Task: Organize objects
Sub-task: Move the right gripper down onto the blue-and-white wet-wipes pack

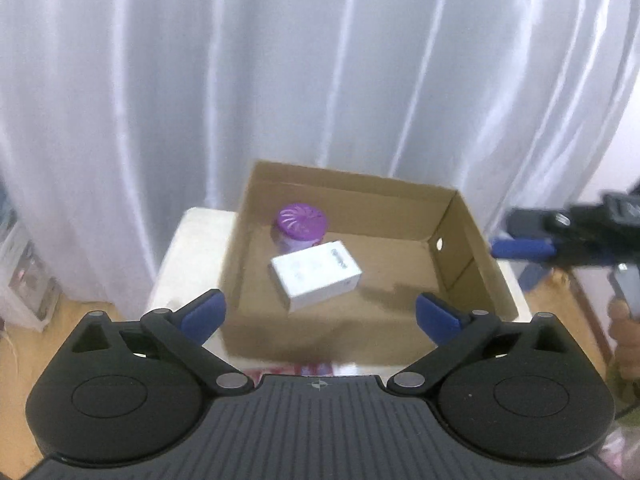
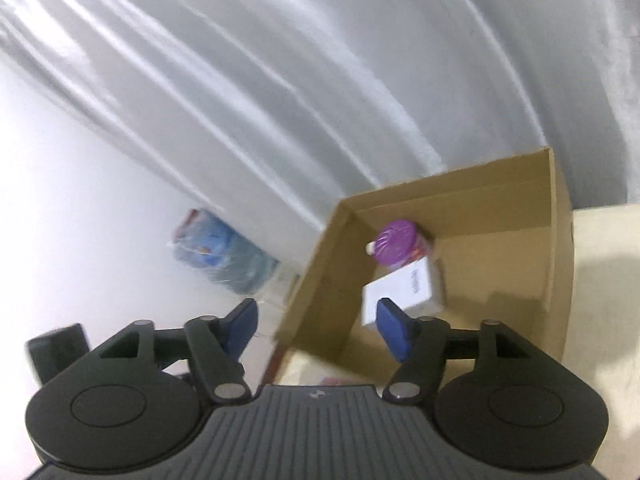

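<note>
An open cardboard box [image 1: 460,256] [image 2: 556,248] stands on a pale table. Inside it lie a white carton [image 1: 316,276] [image 2: 404,288] and, just behind it, a jar with a purple slotted lid [image 1: 301,222] [image 2: 398,242]. My left gripper [image 1: 320,312] is open wide above the box's near edge, nothing between its blue fingers [image 1: 204,312]. My right gripper [image 2: 316,328] is open too and holds nothing; it hangs over the box's left wall. In the left wrist view the right gripper [image 1: 520,248] shows at the right edge, held by a hand [image 1: 624,340].
A white curtain [image 1: 280,60] hangs right behind the box. The pale table [image 1: 192,256] [image 2: 600,280] carries the box. A clear bag with blue contents [image 2: 224,256] lies on the floor to the left. Wooden floor and storage items [image 1: 28,276] show at far left.
</note>
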### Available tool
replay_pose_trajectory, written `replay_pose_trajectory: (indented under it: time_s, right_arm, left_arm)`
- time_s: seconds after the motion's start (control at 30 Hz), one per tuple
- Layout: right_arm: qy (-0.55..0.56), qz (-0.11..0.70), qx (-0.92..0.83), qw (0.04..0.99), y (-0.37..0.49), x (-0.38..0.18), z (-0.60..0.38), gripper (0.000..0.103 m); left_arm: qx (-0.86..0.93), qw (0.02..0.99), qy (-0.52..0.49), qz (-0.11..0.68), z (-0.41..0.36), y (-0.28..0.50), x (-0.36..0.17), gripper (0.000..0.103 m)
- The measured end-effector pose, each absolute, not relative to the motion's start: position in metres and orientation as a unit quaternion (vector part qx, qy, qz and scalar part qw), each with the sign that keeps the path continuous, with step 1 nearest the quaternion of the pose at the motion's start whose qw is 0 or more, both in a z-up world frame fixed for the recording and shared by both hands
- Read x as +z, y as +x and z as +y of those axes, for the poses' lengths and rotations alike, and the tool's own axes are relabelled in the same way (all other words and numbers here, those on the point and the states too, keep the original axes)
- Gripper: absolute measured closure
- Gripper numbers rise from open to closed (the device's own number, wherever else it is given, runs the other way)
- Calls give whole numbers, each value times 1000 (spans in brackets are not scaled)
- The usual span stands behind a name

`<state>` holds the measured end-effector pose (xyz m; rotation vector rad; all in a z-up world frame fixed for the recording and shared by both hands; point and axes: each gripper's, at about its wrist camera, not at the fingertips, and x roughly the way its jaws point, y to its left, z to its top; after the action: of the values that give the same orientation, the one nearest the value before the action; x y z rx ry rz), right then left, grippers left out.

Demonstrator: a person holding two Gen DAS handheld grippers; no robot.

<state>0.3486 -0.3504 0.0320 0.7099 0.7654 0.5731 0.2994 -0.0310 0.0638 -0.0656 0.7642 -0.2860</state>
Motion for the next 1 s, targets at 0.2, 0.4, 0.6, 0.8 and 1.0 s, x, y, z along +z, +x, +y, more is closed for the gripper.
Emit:
replay_pose_trajectory:
  time_s: [0.2,0.4,0.6,0.8,1.0]
  right_arm:
    - [332,403,258,813,310,4,-333,31]
    - [341,470,252,774,318,-36,-292,31]
    - [350,509,242,748,335,-64,-255,31]
    - [328,537,235,741,354,-78,-221,27]
    - [316,561,226,731,373,-95,-195,26]
  left_arm:
    - [-81,925,-73,365,-14,240,21,1]
    - [-81,911,-101,392,-3,230,-17,1]
    - [-81,905,-110,404,16,234,-30,1]
    - [-96,889,-140,425,34,251,-48,1]
    - [-114,877,-165,437,41,263,-64,1]
